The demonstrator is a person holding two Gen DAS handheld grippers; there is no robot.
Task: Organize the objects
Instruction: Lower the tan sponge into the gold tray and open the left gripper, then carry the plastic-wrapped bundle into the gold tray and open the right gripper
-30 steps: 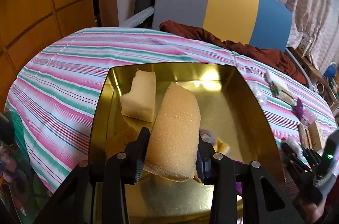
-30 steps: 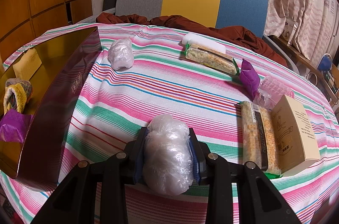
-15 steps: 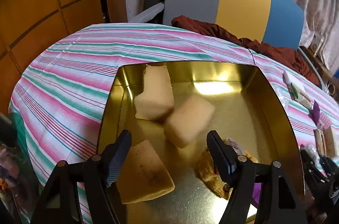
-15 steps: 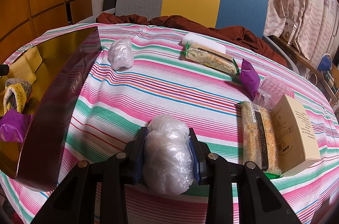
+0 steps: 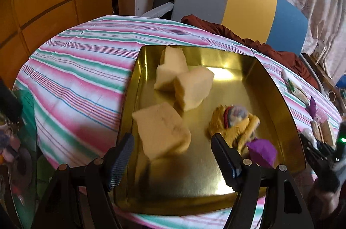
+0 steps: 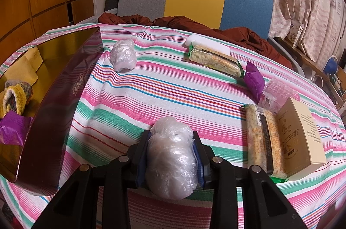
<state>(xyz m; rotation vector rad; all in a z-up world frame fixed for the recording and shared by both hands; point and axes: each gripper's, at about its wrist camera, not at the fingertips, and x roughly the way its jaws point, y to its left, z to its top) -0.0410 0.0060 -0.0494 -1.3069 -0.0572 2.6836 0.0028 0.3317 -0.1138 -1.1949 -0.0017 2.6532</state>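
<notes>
While left gripper point(image 5: 172, 160) gapes empty over gold tray point(image 5: 268, 86), three sponges point(image 5: 162, 133) lying inside, perhaps touching, right gripper point(image 6: 172, 160) clamps plastic-wrapped bundle point(image 6: 172, 160).

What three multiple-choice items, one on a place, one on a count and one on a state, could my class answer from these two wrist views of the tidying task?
1. Where does the yellow towel roll lie?
A. In the gold tray
B. On the striped cloth
C. On the chair

2. How many pale sponge blocks lie in the tray?
A. One
B. Three
C. Five

3. What is the right gripper doing?
A. Standing open and empty
B. Gripping a cardboard box
C. Gripping a clear plastic bundle

Answers:
1. A, the roll sits on the tray floor beside a purple packet.
2. B, near block, middle block and far block.
3. C, both pads press the bundle's sides above the cloth.
</notes>
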